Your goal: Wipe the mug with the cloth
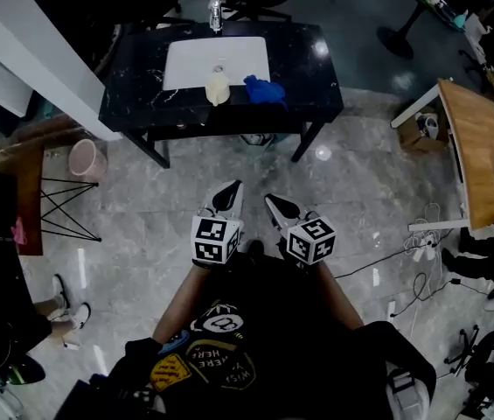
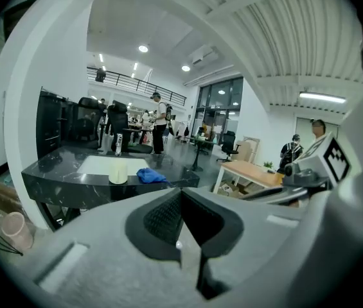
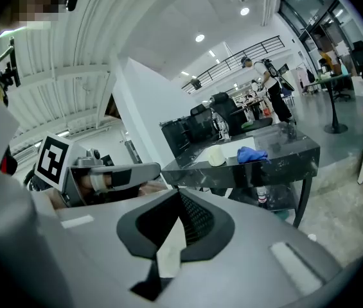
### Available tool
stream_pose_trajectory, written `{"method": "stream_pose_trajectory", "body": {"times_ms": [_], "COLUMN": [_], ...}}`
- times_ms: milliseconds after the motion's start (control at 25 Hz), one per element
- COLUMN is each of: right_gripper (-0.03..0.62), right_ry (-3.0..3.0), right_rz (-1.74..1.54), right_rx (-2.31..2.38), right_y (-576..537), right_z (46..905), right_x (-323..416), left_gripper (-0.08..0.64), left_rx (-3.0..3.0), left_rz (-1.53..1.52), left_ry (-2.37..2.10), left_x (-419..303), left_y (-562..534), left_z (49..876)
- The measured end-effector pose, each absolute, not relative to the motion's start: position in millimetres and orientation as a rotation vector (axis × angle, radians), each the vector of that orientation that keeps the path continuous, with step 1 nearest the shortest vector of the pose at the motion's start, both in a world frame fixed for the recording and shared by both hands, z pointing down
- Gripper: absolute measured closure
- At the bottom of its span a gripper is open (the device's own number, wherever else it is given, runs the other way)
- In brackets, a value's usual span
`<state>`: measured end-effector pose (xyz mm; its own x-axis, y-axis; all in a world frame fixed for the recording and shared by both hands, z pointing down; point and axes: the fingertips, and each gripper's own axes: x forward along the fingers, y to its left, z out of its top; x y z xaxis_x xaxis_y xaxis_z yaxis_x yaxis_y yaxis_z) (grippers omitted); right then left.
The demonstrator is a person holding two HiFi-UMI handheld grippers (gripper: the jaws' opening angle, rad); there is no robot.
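Left gripper (image 1: pixel 232 191) and right gripper (image 1: pixel 274 202) fingers closed, empty; mug (image 1: pixel 218 87), cloth (image 1: pixel 264 90) well ahead.

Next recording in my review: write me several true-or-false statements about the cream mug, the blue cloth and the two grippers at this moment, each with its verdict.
1. The cream mug and the blue cloth both rest on the black marble counter. True.
2. The left gripper and the right gripper are both shut and empty. True.
3. In the head view, the blue cloth lies left of the cream mug. False: it lies to its right.
4. The left gripper touches the cream mug. False: it is over the floor, short of the counter.
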<state>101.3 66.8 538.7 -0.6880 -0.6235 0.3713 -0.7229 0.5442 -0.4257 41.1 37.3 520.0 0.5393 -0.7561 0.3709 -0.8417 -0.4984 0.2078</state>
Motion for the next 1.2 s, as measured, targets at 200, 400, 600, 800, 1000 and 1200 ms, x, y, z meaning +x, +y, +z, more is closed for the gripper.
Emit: {"method": "stream_pose_trajectory", "body": {"times_ms": [200,400,600,800,1000,1200], "right_gripper": [0.589,0.589,0.566,0.323,0.215,0.328], "right_ry": [-2.555,-2.47,-2.357,-2.082,-1.998,-1.985], "right_rz": [0.86,0.907,0.905,0.773,0.63,0.632], "right_rx": [1.197,1.312,1.478,1.603,1.541,1.374], "right_y": [-16,-122,-238,-329,-373,-372], "right_z": [559,575,613,680,711,728], "right_x": [95,93,96,115,123,100], "left_gripper": [0.555,0.555,0.555,0.554,0.452,0.413], "left_rx": [2.381,2.345,2.391,2.349,2.239,2.159], "left_rz": [0.33,0.296,0.361,0.472,0.465,0.528], "left_ry": [-1.333,-1.217,-1.196,-1.276,-1.302,-1.271], "left_x": [7,-19,-46,-80,-91,-80], "left_y": [-50,-142,-227,-282,-307,-338], "left_z": [538,552,562,584,600,633]}}
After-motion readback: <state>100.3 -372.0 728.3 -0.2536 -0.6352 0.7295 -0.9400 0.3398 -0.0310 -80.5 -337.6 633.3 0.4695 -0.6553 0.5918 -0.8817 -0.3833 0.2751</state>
